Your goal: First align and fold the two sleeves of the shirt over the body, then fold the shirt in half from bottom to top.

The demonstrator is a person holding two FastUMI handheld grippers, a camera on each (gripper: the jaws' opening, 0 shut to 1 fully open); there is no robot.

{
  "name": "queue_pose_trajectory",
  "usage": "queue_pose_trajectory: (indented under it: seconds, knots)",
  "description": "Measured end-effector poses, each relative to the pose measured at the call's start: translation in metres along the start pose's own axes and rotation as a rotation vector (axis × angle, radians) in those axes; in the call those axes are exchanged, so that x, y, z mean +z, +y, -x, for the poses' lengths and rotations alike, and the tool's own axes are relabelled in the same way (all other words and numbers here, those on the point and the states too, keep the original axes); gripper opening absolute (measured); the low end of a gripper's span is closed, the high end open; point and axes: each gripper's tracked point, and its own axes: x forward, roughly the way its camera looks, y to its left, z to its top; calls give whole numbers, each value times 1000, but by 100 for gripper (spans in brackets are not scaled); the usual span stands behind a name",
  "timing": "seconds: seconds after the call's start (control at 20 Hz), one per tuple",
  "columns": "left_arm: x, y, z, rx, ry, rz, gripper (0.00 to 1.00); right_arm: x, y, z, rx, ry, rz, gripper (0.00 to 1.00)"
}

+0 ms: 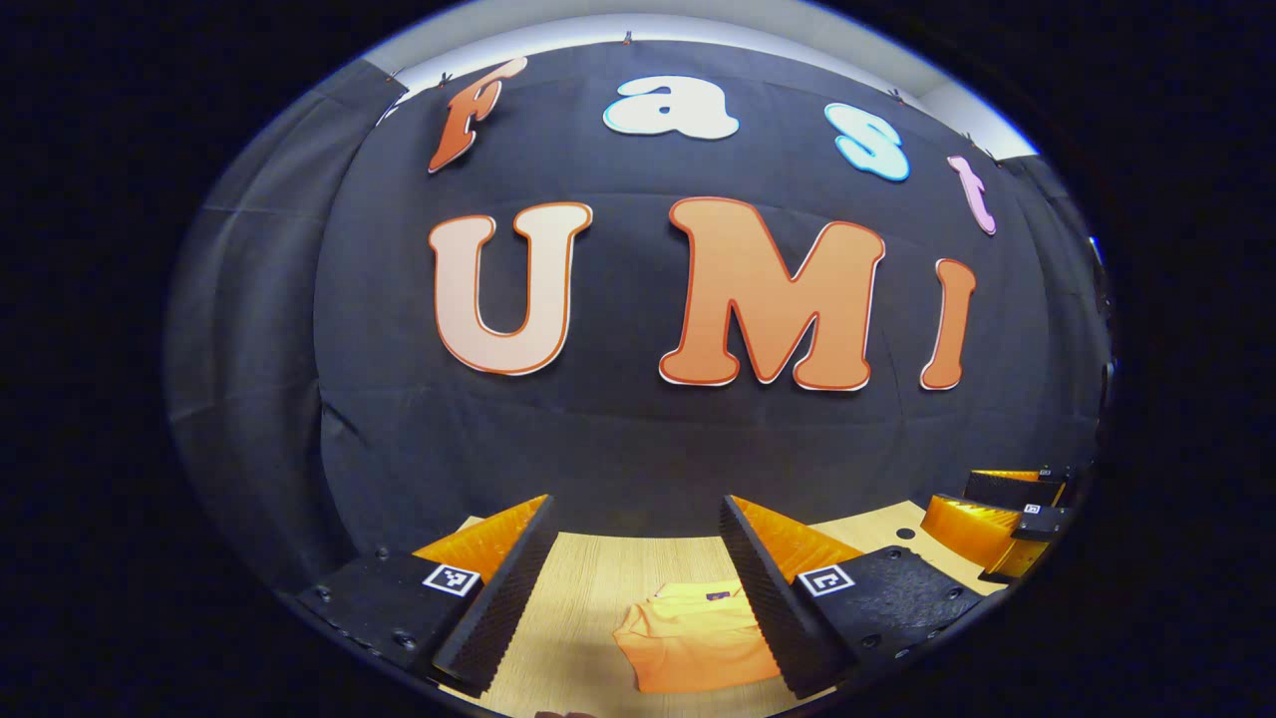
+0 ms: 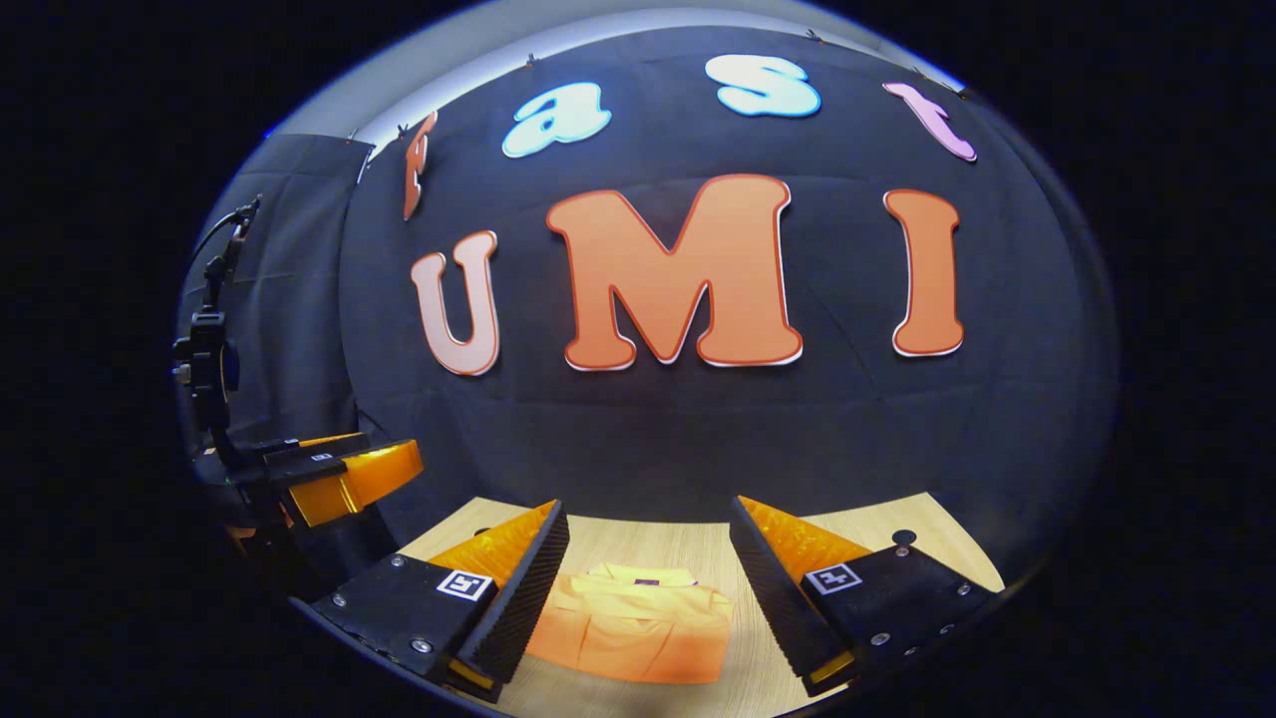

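Both grippers up off the table, pointed at the back wall. Left gripper [image 1: 638,588] has its jaws spread wide w/ nothing between them; right gripper [image 2: 648,598] likewise spread wide and empty.

Orange shirt [image 2: 633,628] lies on the wooden table [image 2: 857,529], already a compact folded rectangle, collar end toward the far edge by the wall, w/ a small dark tag at the neck. In the right gripper view it sits in the gap between the fingers, closer to the left one, whose tip overlaps the shirt's left side in the picture. In the left gripper view the shirt [image 1: 693,638] is low in the gap, its right part hidden behind the right finger [image 1: 773,588].

Left gripper also visible in the right gripper view, at the left, above the table's left edge, well apart from the shirt. Right gripper likewise seen in the left gripper view at the far right, over the table's right side. Small dark round hole [image 2: 903,537] near the table's far right corner.
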Motion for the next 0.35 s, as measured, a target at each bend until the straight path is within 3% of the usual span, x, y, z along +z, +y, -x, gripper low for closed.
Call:
queue_pose_trajectory:
  seconds: [0.2, 0.35]
  knots:
    - [-10, -17, 5, -38, 18, 42, 100, 7, 0, 13, -1, -35, 26, 98]
    - [-5, -22, 12, -21, -3, 64, 100, 4, 2, 17, 40, -27, -6, 98]
